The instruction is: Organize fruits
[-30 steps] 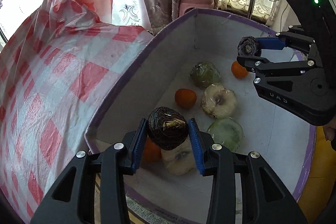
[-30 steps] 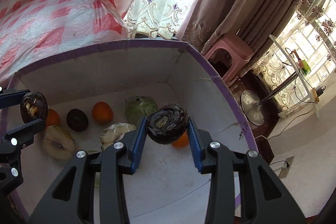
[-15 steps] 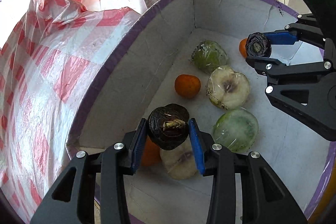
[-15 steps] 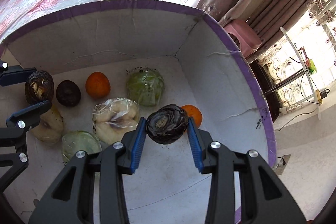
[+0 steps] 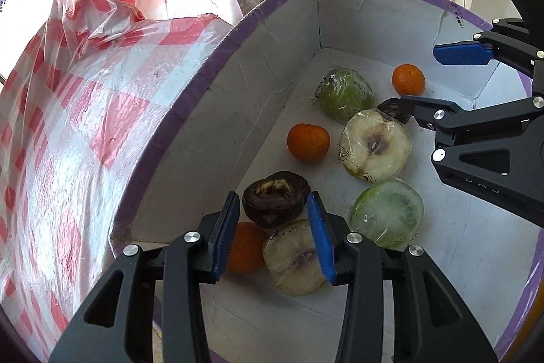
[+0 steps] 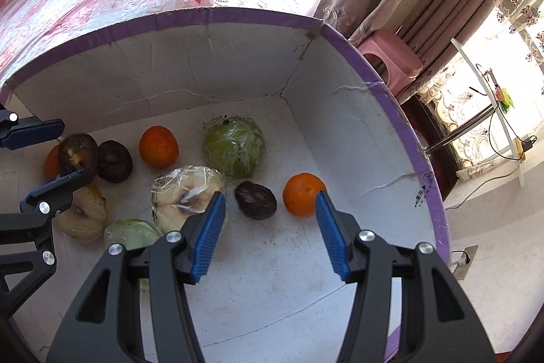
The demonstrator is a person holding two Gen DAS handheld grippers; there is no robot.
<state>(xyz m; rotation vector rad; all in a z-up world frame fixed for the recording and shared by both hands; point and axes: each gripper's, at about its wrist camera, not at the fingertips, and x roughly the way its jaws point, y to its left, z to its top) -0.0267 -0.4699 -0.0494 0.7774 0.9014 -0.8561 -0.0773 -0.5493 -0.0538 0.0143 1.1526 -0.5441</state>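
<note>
- Checked bag fills left of left-wrist view, touching box wall w/ purple rim.
- Left gripper bottom centre of that view; pads sit v. close either side of a dark fruit, but can't tell if they pinch it or it has been let go. Another dark one just behind it.
- Below its pads: orange and wrapped apple half on box floor.
- Mid-frame: orange, wrapped halves, green wrapped fruit.
- Right gripper spread wide, holding nothing, bottom centre of right-wrist view.
- Beyond its pads, dark fruit no. 2 lies on floor, beside an orange to its right.
</note>
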